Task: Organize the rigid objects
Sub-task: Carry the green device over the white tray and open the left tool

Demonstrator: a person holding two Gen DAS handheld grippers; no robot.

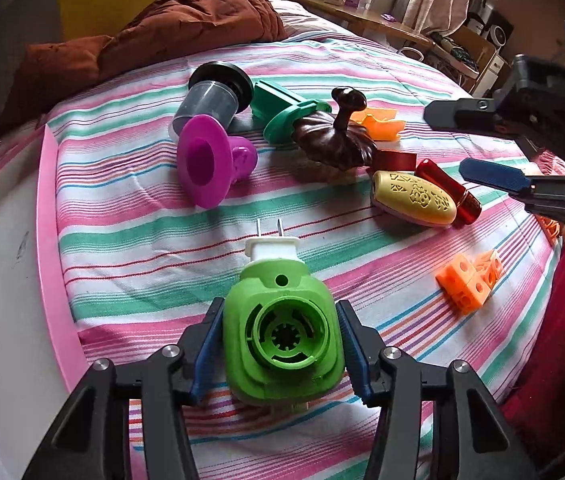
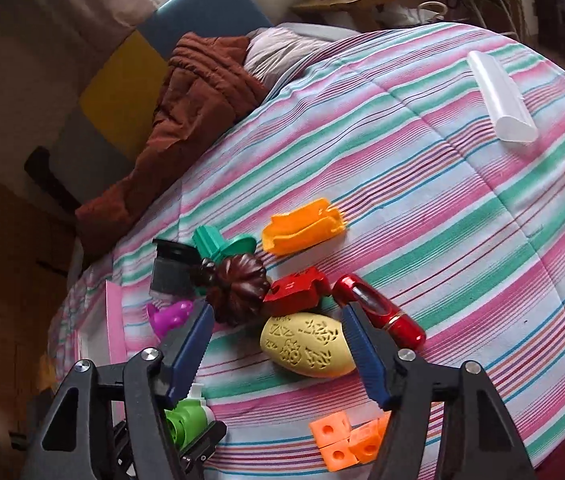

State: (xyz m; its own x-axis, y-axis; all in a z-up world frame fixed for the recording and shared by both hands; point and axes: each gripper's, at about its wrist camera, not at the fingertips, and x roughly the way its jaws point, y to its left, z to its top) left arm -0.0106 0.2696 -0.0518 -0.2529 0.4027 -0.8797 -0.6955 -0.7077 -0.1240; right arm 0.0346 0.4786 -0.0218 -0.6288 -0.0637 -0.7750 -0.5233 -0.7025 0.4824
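Left wrist view: left gripper (image 1: pixel 280 344) clamped on green plug-in device (image 1: pixel 282 336), lower centre, white pronged plug pointing away; striped bedspread (image 1: pixel 130 240) beneath, brown quilt (image 1: pixel 186 12) upper left. Right wrist view: right gripper (image 2: pixel 278 350) spread wide around yellow patterned oval (image 2: pixel 306 346), not touching; white tube (image 2: pixel 500 96) upper right.

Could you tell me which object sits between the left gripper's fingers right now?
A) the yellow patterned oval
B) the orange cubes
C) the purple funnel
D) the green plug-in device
D: the left gripper has its blue pads against both sides of the green plug-in device.
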